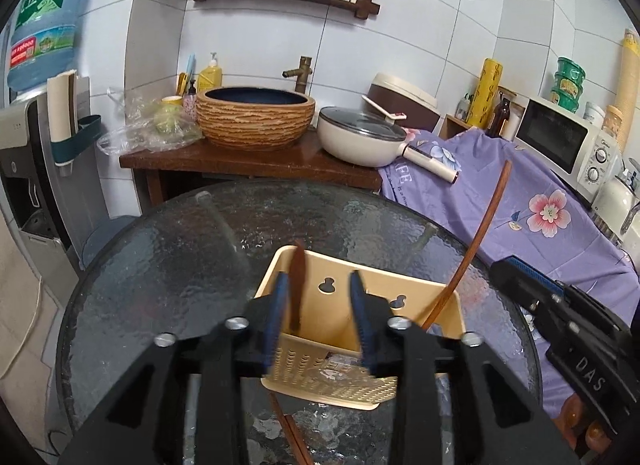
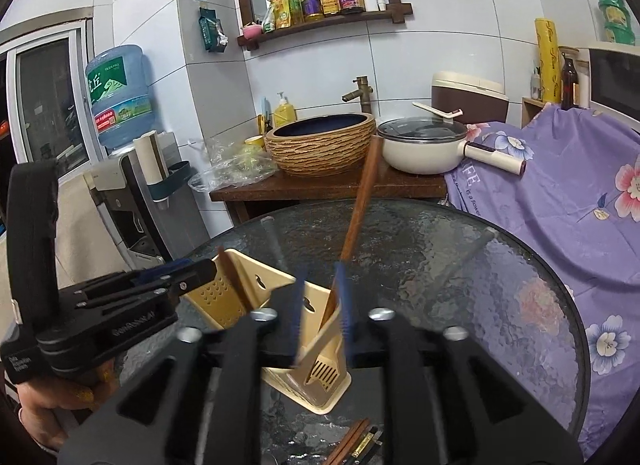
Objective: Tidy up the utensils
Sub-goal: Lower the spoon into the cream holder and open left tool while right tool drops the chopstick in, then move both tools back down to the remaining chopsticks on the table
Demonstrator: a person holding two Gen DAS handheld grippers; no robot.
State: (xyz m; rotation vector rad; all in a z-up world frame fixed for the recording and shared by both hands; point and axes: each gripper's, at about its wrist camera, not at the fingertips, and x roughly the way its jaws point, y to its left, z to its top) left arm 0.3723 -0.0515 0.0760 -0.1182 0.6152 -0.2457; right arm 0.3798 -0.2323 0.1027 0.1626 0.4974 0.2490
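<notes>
Left wrist view: the lower part of the beige utensil holder (image 1: 360, 329) is hidden behind the left gripper (image 1: 320, 319), whose blue-padded fingers stand apart over the holder's left section. A dark wooden utensil (image 1: 297, 291) stands upright against the left pad, blurred; whether the fingers press it cannot be told. A long wooden chopstick (image 1: 472, 241) leans out of the holder's right side. The right gripper (image 1: 560, 317) enters from the right, its tips out of sight. More chopsticks (image 1: 294, 437) lie on the glass table (image 1: 160, 265), cut off by the frame.

Right wrist view: the holder (image 2: 316, 369) sits on the table (image 2: 460, 265), partly screened by the right gripper (image 2: 322, 319). Its fingers stand apart; the chopstick (image 2: 358, 209) rests against the right pad, grip unclear. The left gripper (image 2: 176, 277) reaches over the holder's left end, its jaw gap hidden. Utensils at the bottom edge (image 2: 356, 445) are cropped.
</notes>
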